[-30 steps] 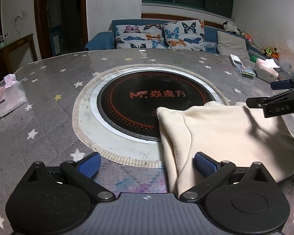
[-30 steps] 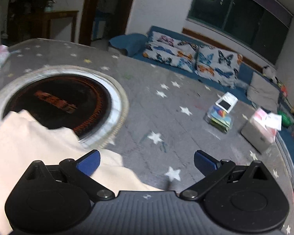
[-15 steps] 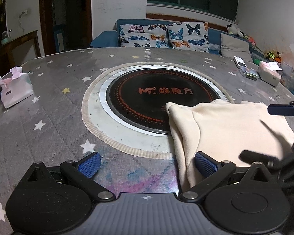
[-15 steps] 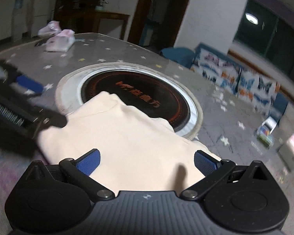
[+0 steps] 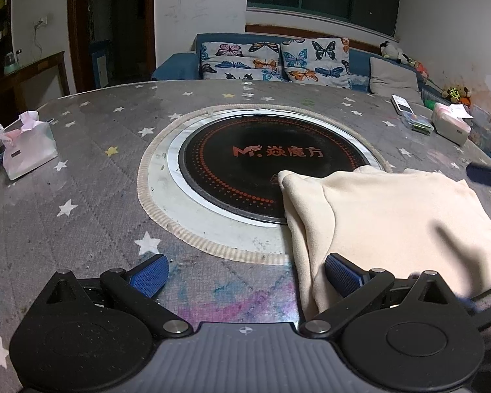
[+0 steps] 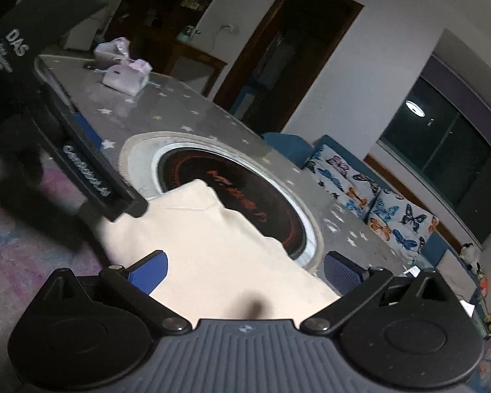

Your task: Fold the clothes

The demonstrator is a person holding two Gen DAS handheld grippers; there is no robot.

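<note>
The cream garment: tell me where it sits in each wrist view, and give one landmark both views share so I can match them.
Left wrist view: the cream garment lies at right of centre, its far left corner over the black round cooktop.
Right wrist view: the cream garment lies at lower centre, between the fingers of the right hand-held gripper.
Shared landmark: the black round cooktop with orange lettering, partly covered by the garment in both.

The left wrist view sits low and close above the table [image 5: 81, 203], level, facing the sofa [image 5: 271, 59]. The right wrist view is rolled — it looks across from the other side toward the doorway [image 6: 288, 55]. Both share the black hob [image 5: 265, 163], the cream cloth [image 5: 392, 216] and the butterfly cushions [image 6: 376, 196].
</note>
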